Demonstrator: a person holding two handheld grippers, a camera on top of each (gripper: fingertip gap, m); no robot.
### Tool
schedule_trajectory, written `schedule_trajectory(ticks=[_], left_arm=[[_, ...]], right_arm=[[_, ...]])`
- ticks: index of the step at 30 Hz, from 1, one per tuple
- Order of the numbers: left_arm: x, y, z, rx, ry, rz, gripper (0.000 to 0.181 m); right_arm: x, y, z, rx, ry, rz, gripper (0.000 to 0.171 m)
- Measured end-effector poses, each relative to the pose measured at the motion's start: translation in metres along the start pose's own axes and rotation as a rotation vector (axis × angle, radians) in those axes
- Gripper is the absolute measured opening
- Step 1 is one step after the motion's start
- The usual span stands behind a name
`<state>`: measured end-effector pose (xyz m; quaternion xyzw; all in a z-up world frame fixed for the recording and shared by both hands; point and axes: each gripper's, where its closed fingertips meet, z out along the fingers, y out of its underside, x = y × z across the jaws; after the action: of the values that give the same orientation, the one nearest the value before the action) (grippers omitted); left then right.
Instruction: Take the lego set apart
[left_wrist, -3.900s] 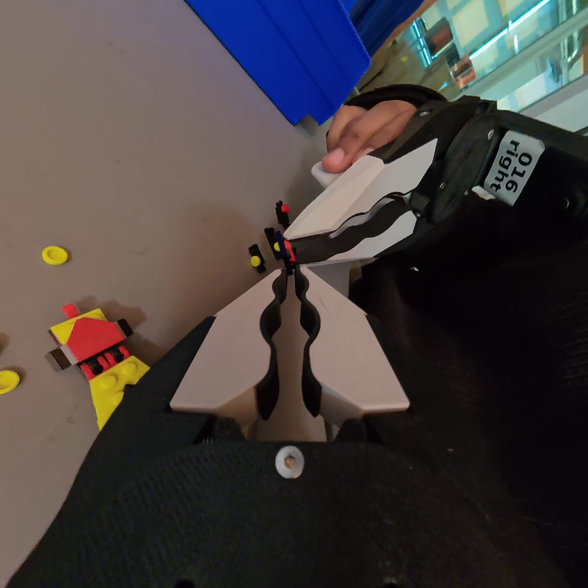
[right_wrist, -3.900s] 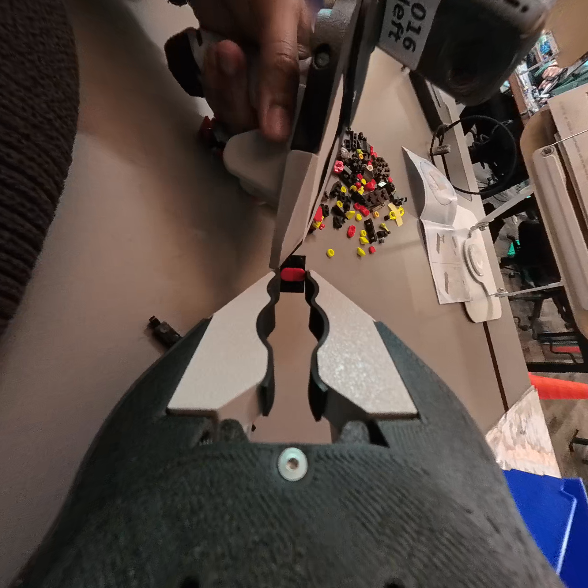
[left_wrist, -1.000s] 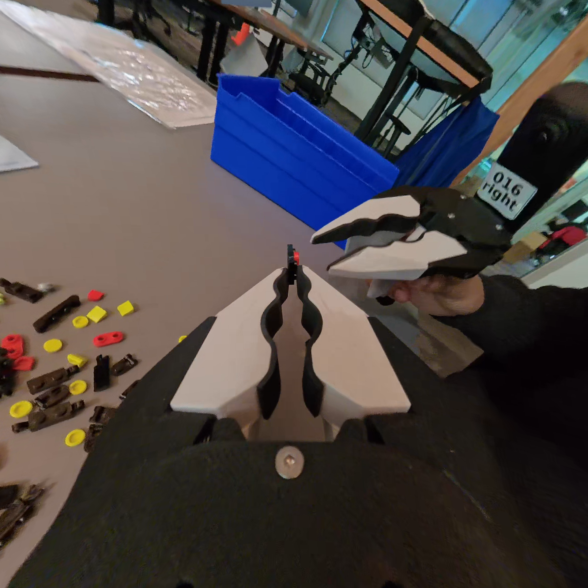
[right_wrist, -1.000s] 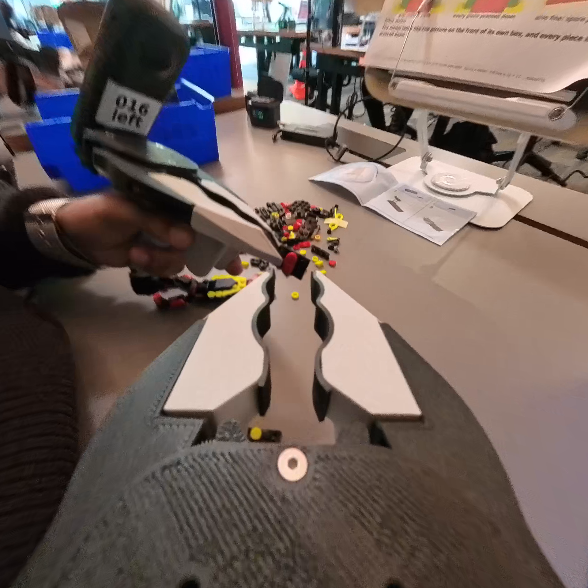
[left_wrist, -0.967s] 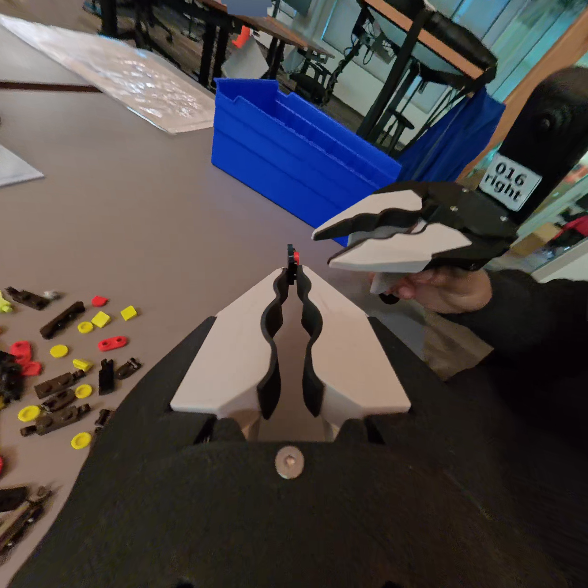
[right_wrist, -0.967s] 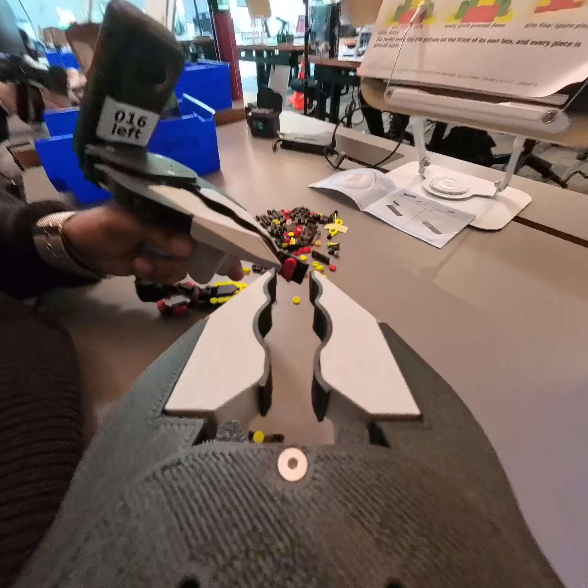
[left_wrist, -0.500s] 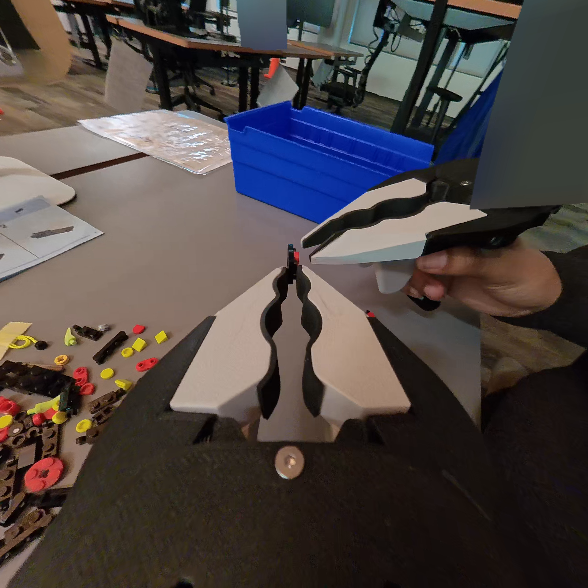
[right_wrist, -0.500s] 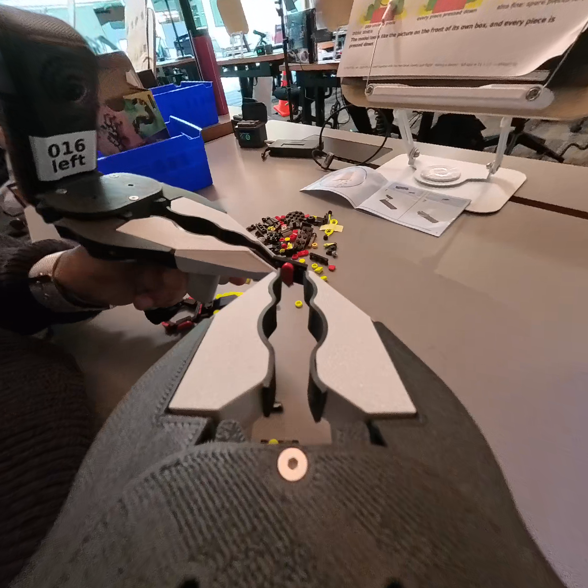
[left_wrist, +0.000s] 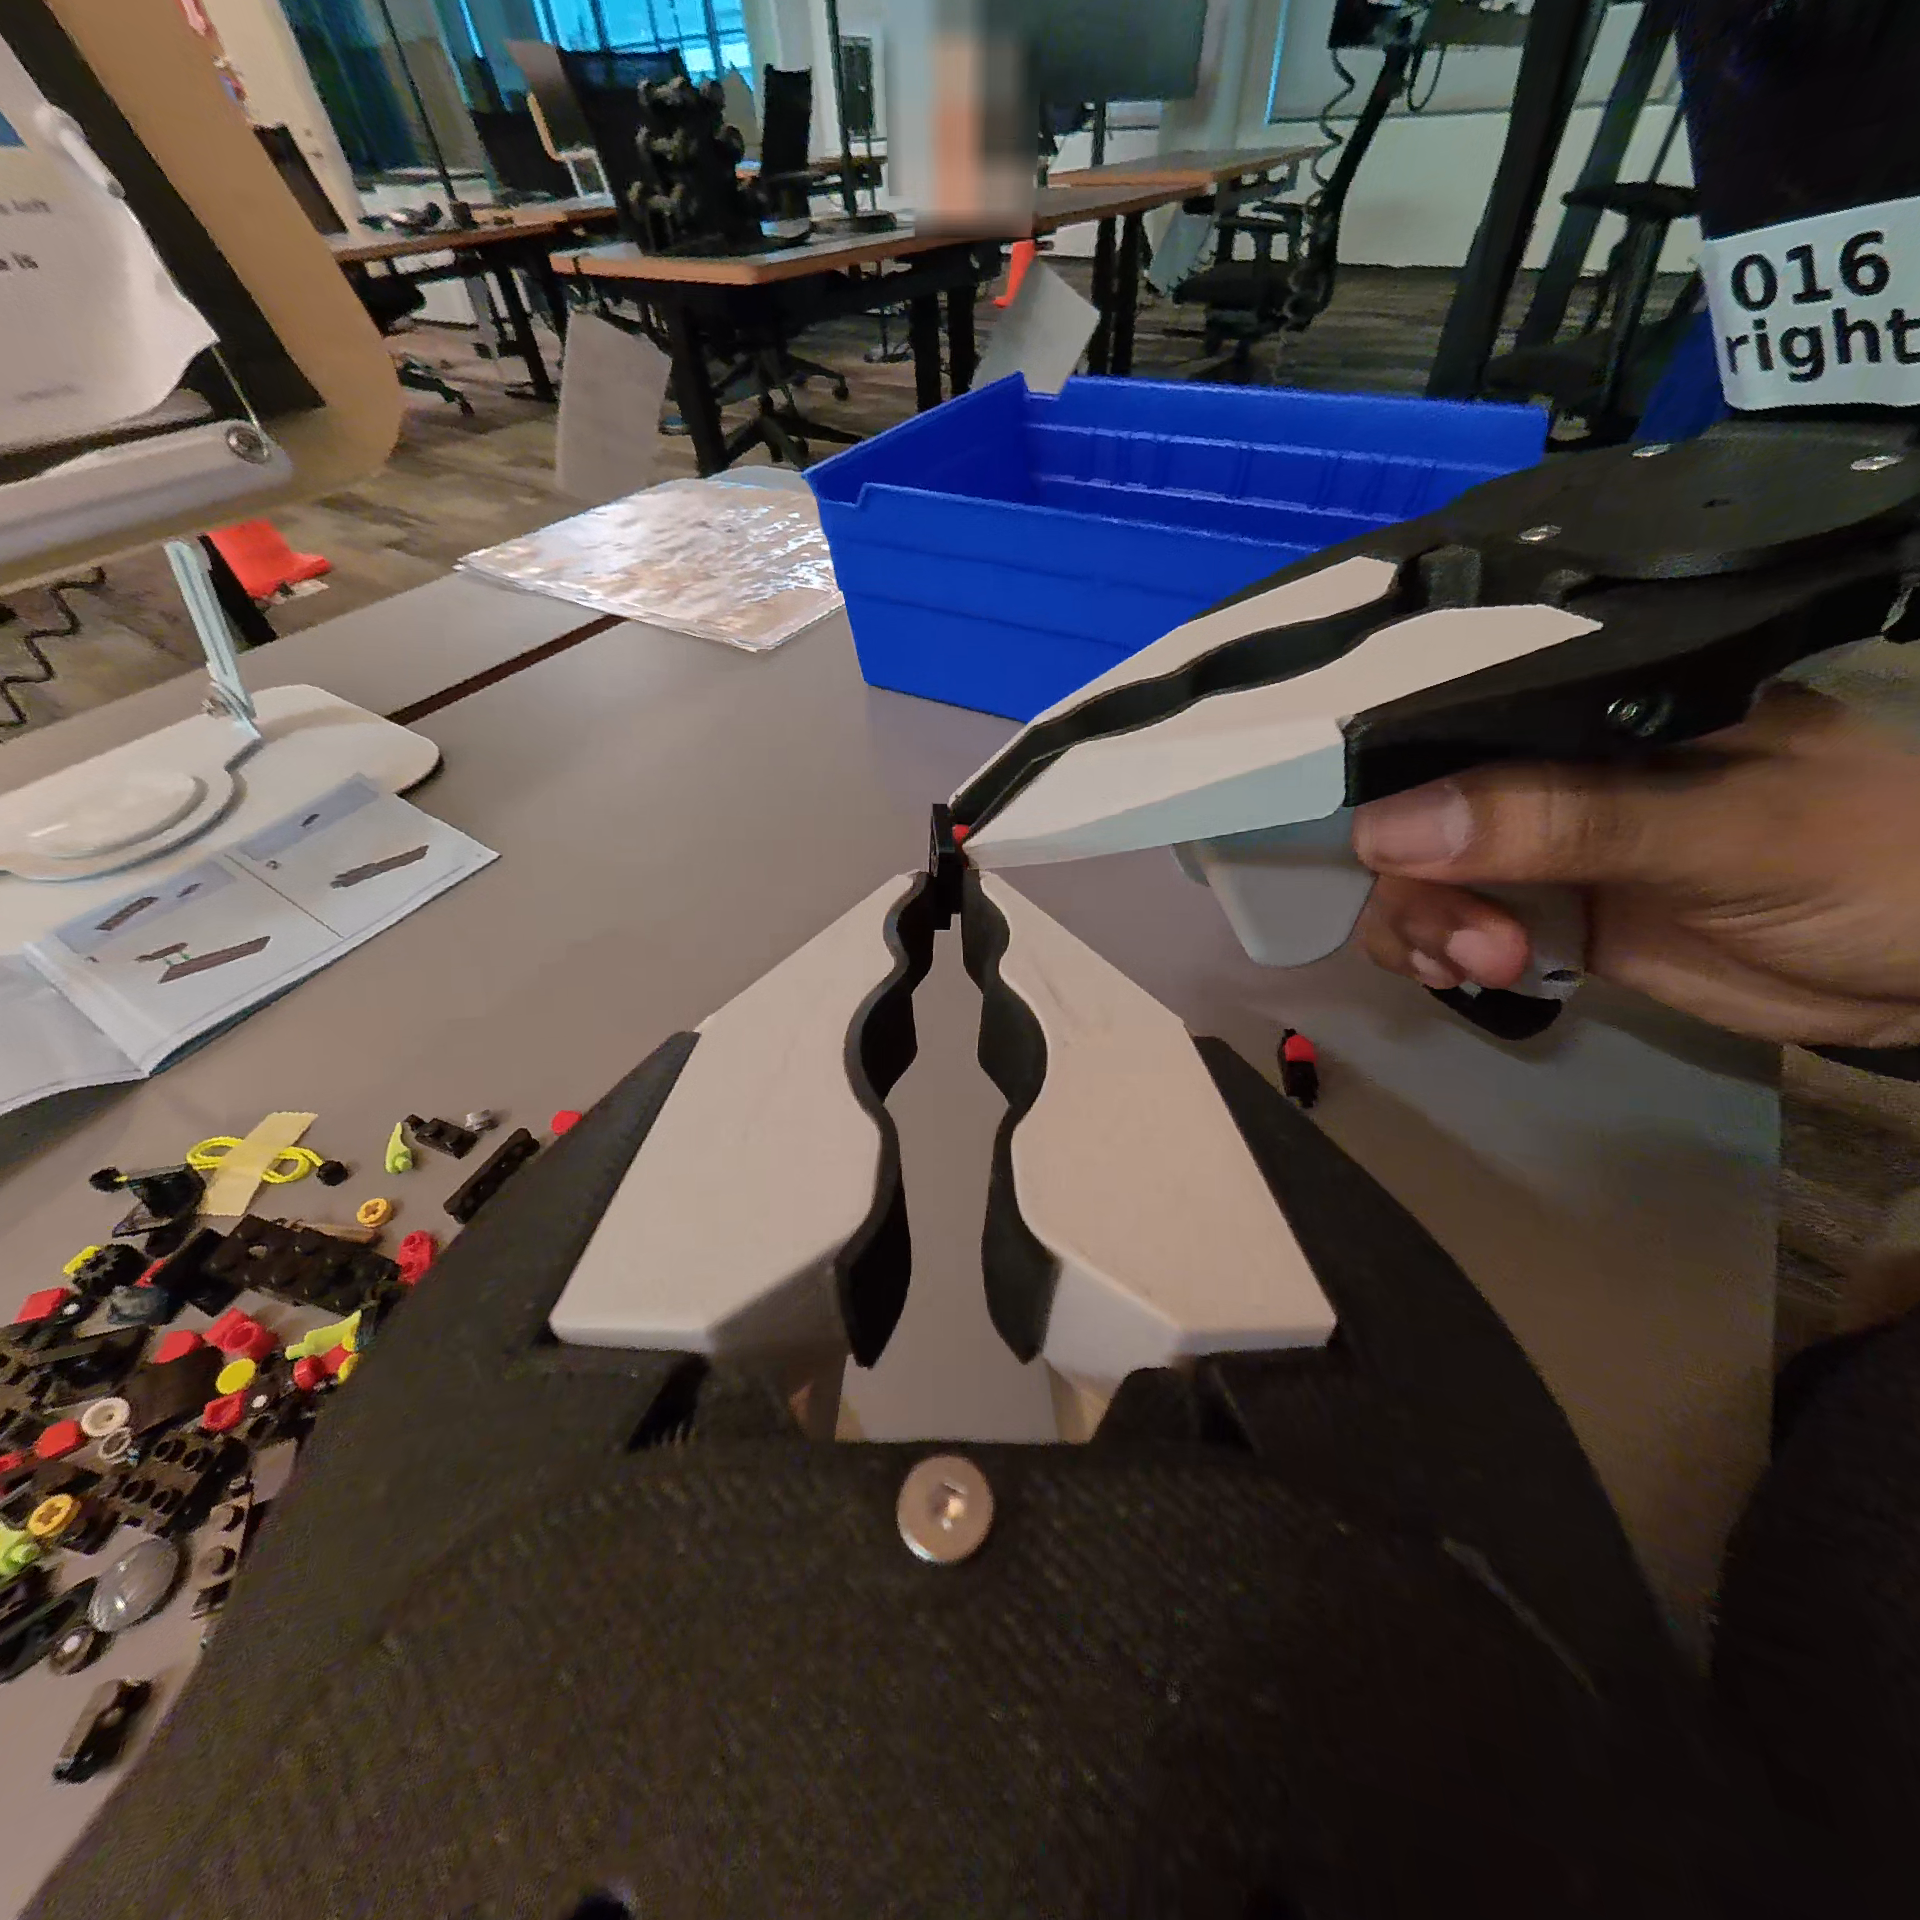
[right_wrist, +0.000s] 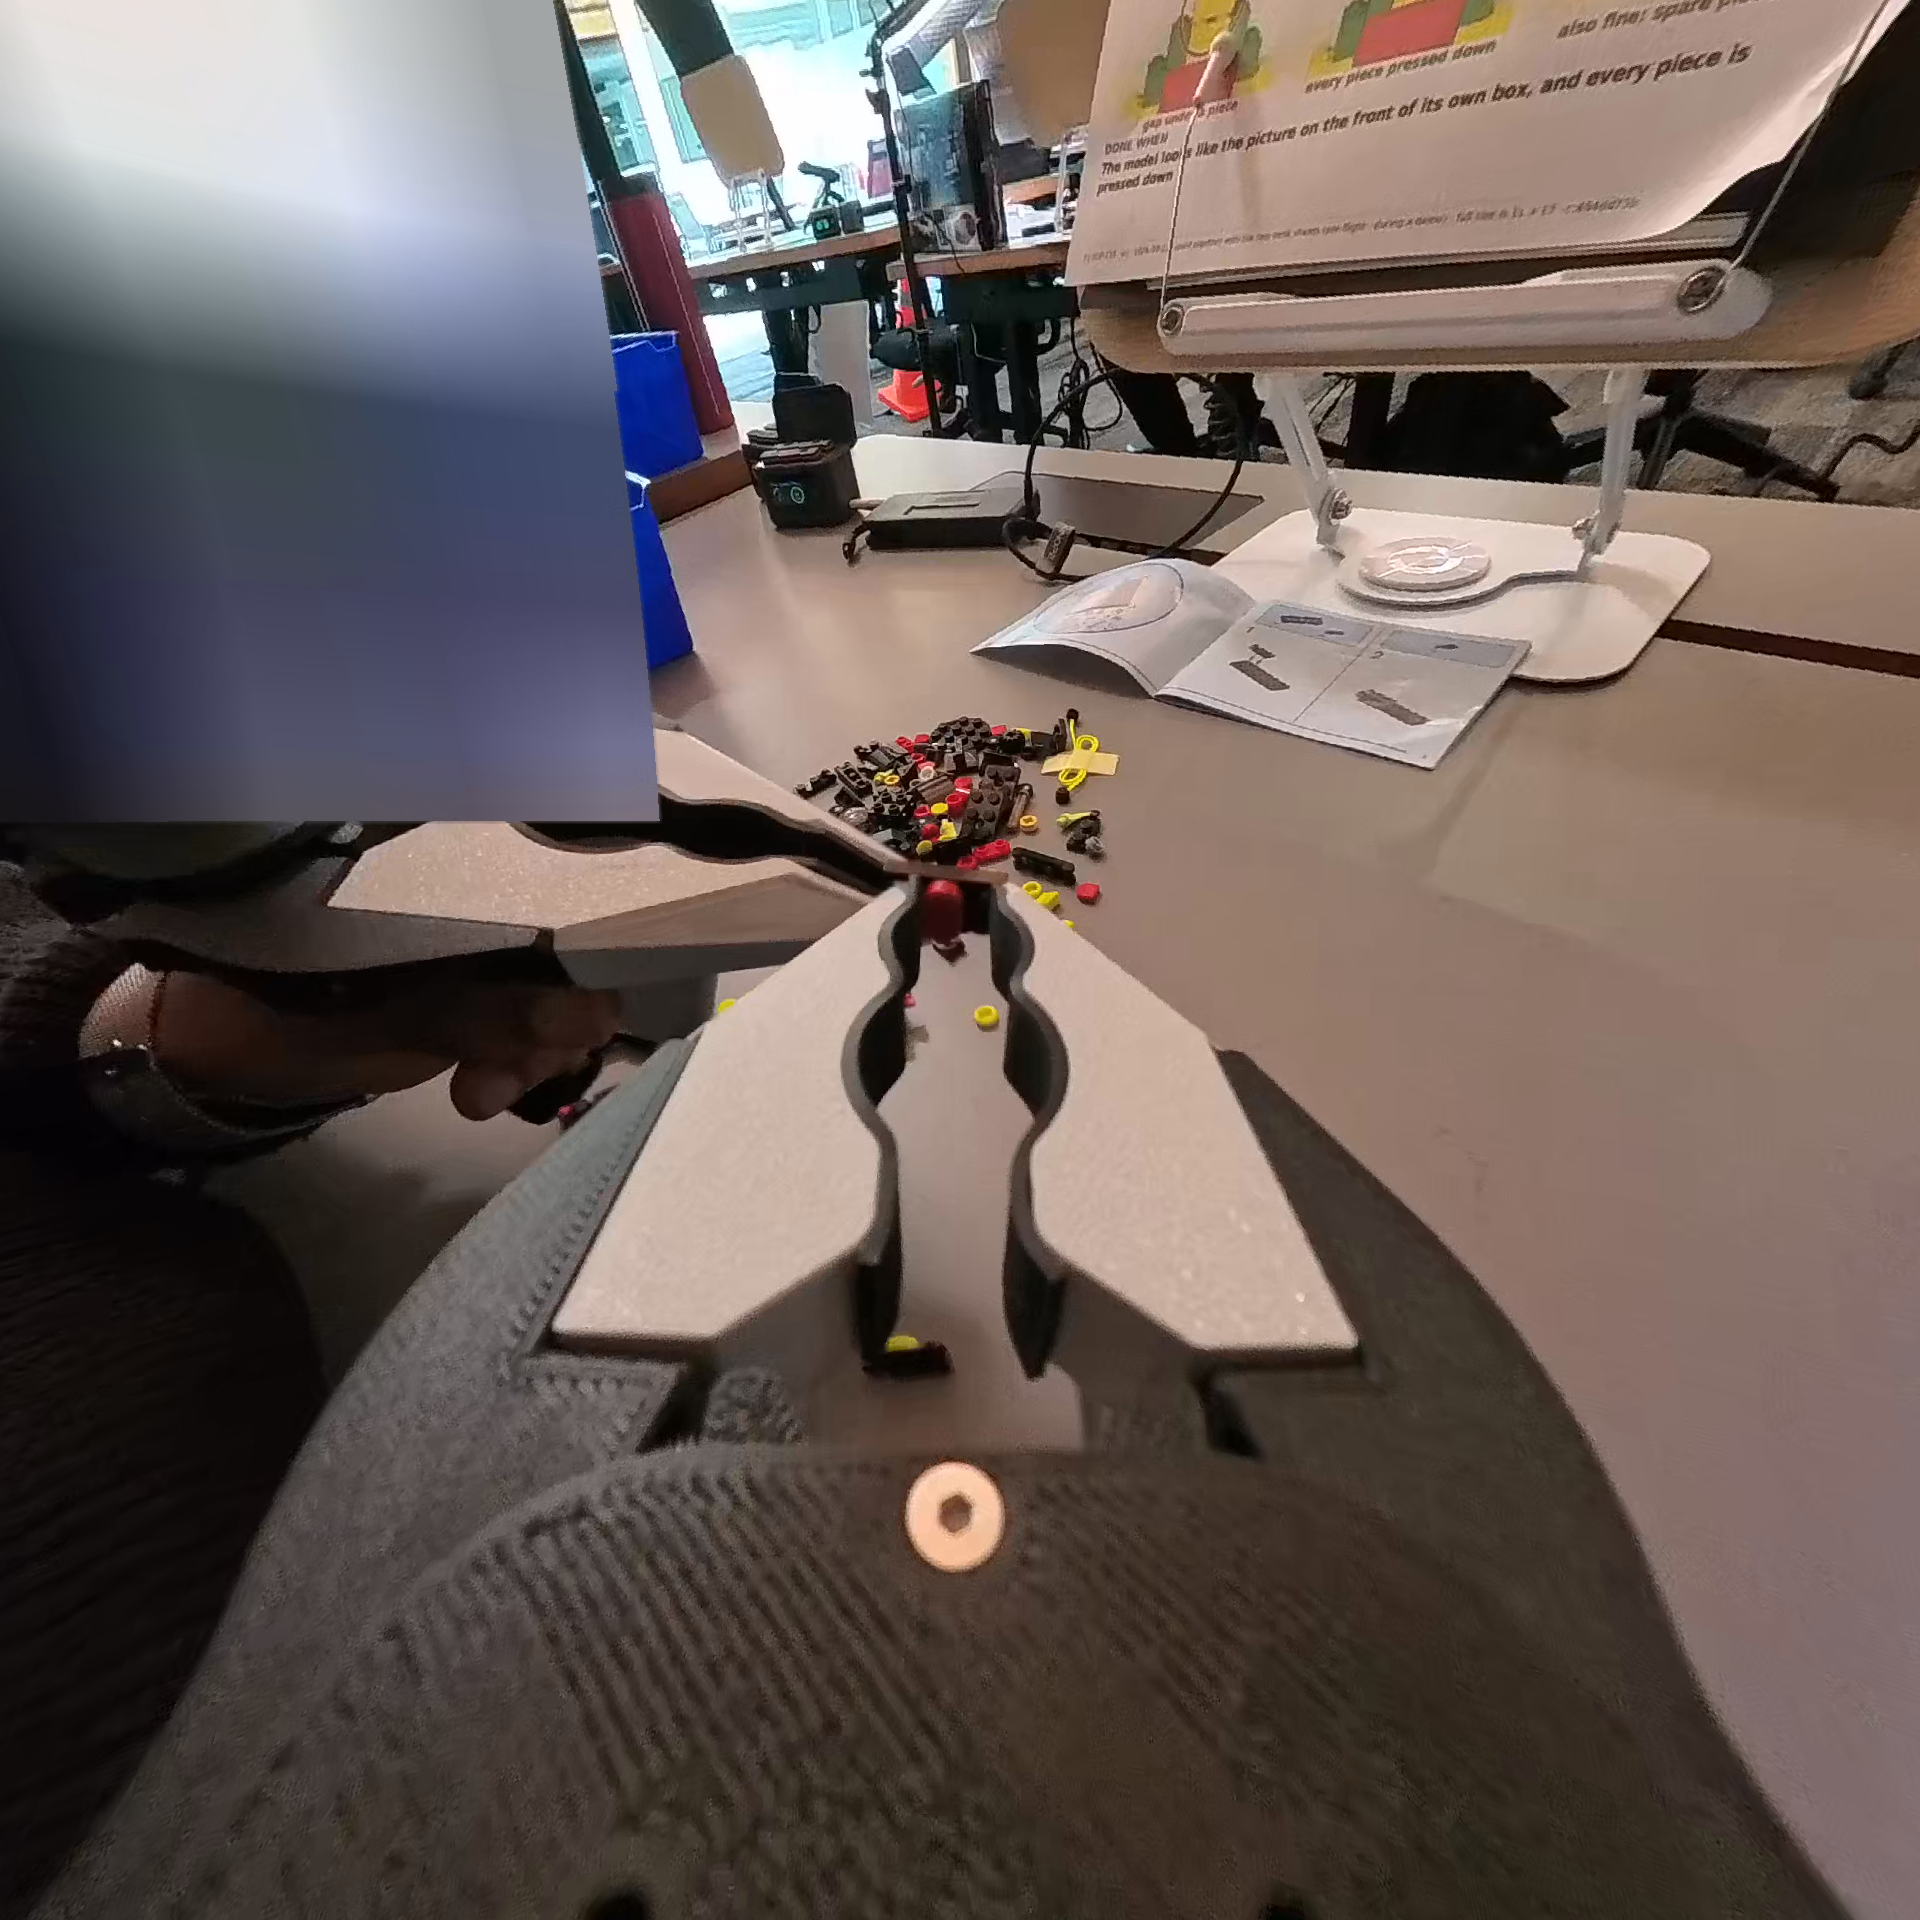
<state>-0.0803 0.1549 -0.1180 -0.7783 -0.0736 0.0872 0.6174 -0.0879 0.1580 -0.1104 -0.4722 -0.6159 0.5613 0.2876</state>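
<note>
Crowding both tongs (left_wrist: 943, 891): loose bricks (left_wrist: 187, 1340)

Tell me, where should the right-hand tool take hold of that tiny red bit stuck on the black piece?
On the red piece's two exposed sides, coming from the side opposite the left gripper, which clamps the black piece below. The red part sticks out past those fingers, so the right gripper can probably pinch it at the very tips and pull it straight off.

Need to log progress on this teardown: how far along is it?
Mostly done: a pile of loose pieces lies on the table. In hand: left gripper pinches a black piece; right gripper closes on its red piece. Left: splitting them.
</note>
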Motion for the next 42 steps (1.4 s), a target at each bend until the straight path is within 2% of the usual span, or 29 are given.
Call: schedule_trajectory(ticks=[7, 13, 23, 27, 31, 35, 38, 42], left_arm=[[0.000, -0.005, -0.001, 0.023, -0.045, 0.087, 0.003], [0.001, -0.006, -0.003, 0.035, -0.019, 0.074, 0.003], [0.003, -0.008, -0.007, 0.057, 0.041, 0.106, 0.002], [0.007, -0.014, -0.012, 0.104, 0.102, 0.110, 0.003], [0.007, -0.014, -0.011, 0.091, 0.086, 0.133, 0.003], [-0.004, -0.012, -0.008, 0.065, 0.040, 0.023, 0.003], [-0.023, -0.008, -0.010, 0.043, 0.007, -0.019, 0.003], [-0.037, -0.006, -0.013, 0.055, 0.045, -0.202, 0.002]], right_arm=[[-0.004, -0.004, -0.002, 0.034, -0.024, 0.070, 0.005], [-0.005, -0.005, -0.002, 0.049, -0.049, 0.074, 0.005], [-0.010, -0.007, -0.003, 0.053, -0.043, -0.086, 0.005], [-0.015, -0.011, -0.005, 0.067, -0.075, -0.057, 0.005], [-0.014, -0.011, -0.007, 0.019, -0.061, -0.058, 0.005], [-0.015, -0.011, -0.008, 0.001, -0.072, -0.030, 0.000], [-0.008, -0.012, -0.011, -0.006, -0.029, -0.089, 0.000], [0.015, -0.007, -0.015, 0.011, 0.013, -0.085, 0.000]])
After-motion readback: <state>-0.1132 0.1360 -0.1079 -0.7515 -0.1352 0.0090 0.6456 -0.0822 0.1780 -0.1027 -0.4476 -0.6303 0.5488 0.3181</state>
